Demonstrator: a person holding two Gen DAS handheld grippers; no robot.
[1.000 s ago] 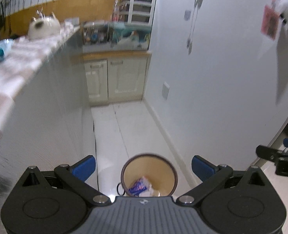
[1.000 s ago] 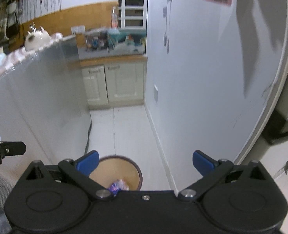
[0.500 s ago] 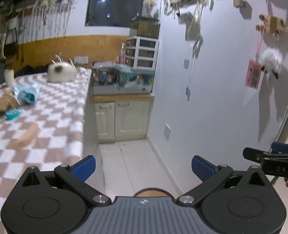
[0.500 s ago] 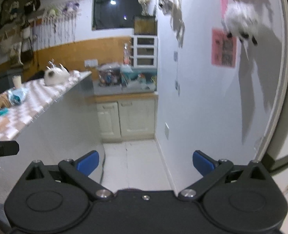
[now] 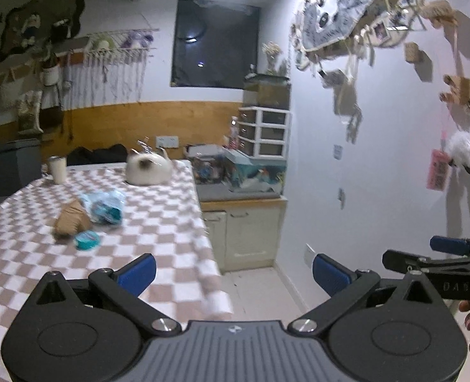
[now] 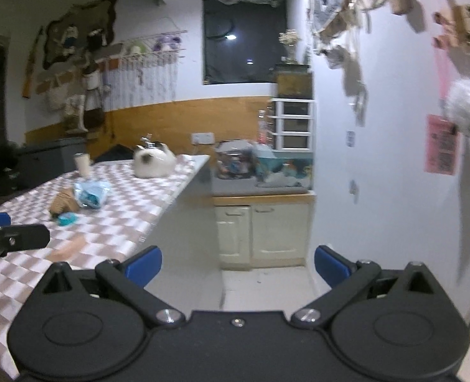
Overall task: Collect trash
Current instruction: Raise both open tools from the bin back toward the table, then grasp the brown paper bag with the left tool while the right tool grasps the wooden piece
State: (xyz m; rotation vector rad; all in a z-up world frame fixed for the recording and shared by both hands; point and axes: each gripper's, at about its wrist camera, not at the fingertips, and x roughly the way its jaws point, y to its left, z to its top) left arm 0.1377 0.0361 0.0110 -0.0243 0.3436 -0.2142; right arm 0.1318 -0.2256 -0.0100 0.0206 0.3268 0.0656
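Left wrist view: the left gripper (image 5: 233,272) is spread wide, holding nothing. At frame left on the checkered table (image 5: 158,219) lie a crumpled brown paper (image 5: 71,221), a clear blue bag (image 5: 104,207) and a teal lid (image 5: 87,241).

Right wrist view: the right gripper (image 6: 236,265) gapes empty; the same trash sits at left.

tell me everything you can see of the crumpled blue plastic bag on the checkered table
The blue plastic bag is thin, translucent pale blue film, crumpled into a loose heap with something darker teal showing through it. It lies on the checkered tablecloth, touching a crumpled brown paper bag on its left. A small teal lid-like piece sits just in front of it. The white cat-shaped pot stands apart behind it. Neither tool touches it.
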